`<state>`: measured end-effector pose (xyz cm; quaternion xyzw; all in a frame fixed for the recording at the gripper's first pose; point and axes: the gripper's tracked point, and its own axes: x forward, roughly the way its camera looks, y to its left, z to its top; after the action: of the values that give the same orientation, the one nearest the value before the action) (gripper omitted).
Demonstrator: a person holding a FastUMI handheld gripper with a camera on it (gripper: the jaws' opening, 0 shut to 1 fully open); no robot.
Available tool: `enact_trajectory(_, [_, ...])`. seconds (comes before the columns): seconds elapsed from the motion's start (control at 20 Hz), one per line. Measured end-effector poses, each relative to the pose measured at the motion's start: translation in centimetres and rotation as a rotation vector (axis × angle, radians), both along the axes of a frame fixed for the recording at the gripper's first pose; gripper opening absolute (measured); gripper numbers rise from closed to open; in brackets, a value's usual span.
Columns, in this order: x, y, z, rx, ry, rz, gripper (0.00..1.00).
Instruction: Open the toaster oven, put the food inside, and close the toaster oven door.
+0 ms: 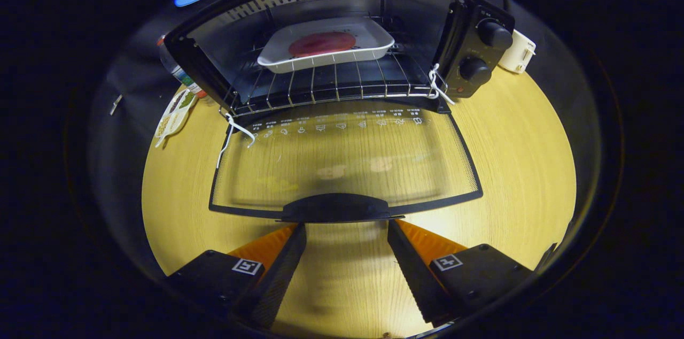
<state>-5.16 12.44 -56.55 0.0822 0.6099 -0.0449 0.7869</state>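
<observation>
The oven (342, 45) stands open on the table (513, 168), its door (347, 162) folded flat toward the gripper (347, 232). The fingers are spread apart and empty, their tips just short of the door handle (339, 208), not touching it. The food (322, 44) sits in a white tray (326, 45) on the rack (331, 85), well inside. Remaining step, by judgement: closing the door. Risks: the handle is low and shallow, so fingers could slide under or off it; a fast lift could slam the glass and jolt the tray. Loose white ties (441, 87) at both hinges could snag. The food appears as a flat, round, reddish disc, centred in the tray.
</observation>
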Motion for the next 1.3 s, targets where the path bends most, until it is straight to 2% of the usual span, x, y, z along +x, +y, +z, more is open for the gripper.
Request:
enact_trajectory(0.3, [0.4, -0.1, 3.9, 0.028, -0.105, -0.019, 0.99])
enact_trajectory(0.45, [1.1, -0.1, 5.3, 0.057, -0.159, -0.062, 1.0])
enact_trajectory(0.65, [2.8, -0.2, 8.3, 0.037, -0.306, -0.014, 0.99])
enact_trajectory(1.05, [6.6, -4.4, 18.6, -0.078, -0.601, 0.038, 1.0])
enact_trajectory(1.3, [6.4, -8.0, 28.5, -0.1, -0.803, -0.001, 0.99])
